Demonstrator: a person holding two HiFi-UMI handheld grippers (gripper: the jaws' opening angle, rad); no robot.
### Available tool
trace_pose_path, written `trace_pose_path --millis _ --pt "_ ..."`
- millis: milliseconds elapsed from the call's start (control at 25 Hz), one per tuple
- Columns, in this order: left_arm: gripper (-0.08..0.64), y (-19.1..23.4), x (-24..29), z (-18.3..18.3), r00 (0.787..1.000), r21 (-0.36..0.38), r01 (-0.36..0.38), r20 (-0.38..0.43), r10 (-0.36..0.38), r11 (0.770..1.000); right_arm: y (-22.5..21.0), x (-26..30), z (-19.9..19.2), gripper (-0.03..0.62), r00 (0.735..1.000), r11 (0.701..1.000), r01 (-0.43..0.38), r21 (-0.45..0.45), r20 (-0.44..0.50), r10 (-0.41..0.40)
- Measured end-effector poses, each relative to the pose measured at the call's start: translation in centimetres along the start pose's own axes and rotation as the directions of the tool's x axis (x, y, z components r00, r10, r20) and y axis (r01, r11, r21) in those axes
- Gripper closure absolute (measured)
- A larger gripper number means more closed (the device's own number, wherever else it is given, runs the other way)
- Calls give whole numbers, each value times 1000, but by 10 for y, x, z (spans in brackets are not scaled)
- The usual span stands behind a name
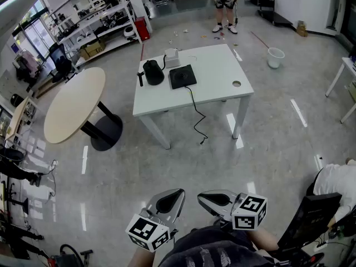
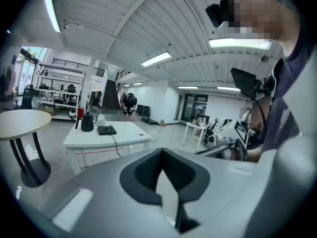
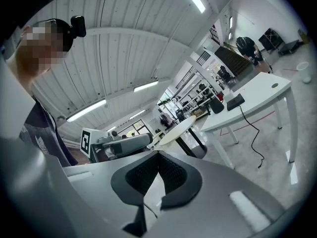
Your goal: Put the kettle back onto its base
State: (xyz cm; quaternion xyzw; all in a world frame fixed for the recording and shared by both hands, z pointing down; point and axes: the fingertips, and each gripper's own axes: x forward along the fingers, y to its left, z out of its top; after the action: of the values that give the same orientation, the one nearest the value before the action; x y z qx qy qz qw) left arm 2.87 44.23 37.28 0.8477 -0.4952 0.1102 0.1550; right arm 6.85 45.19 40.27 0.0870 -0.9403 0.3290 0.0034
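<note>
The black kettle stands on the far-left part of the white table. Its flat black base lies just to the kettle's right, apart from it, and its cable hangs over the table's near edge to the floor. Both show small in the left gripper view, kettle and base, and in the right gripper view, kettle and base. My left gripper and right gripper are held close to my body, far from the table. Each is shut with nothing in it.
A white box sits behind the base. A round beige table stands to the left and shelves at the back left. A person stands beyond the table. A white bucket is on the floor to the right.
</note>
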Motion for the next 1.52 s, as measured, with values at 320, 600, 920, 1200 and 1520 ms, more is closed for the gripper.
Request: trace_pose_path --millis 320,600,920,1200,1520 --pt "558 -15 74 24 997 43 -72 -8 72 997 -59 -39 28 592 996 998 -36 -52 -86 32" --pt "558 1 109 36 994 53 -103 -19 105 993 -96 -41 68 592 999 996 -40 -82 -40 36" --pt "558 22 156 47 999 56 -49 16 49 997 -138 -48 97 592 999 994 41 -103 -9 -43" --pt "558 66 185 64 998 17 46 49 -46 999 -164 -17 121 592 990 986 137 -97 -18 -139" --pt "558 166 200 74 992 -48 104 83 -100 993 -196 61 156 592 974 970 209 -129 -58 -217"
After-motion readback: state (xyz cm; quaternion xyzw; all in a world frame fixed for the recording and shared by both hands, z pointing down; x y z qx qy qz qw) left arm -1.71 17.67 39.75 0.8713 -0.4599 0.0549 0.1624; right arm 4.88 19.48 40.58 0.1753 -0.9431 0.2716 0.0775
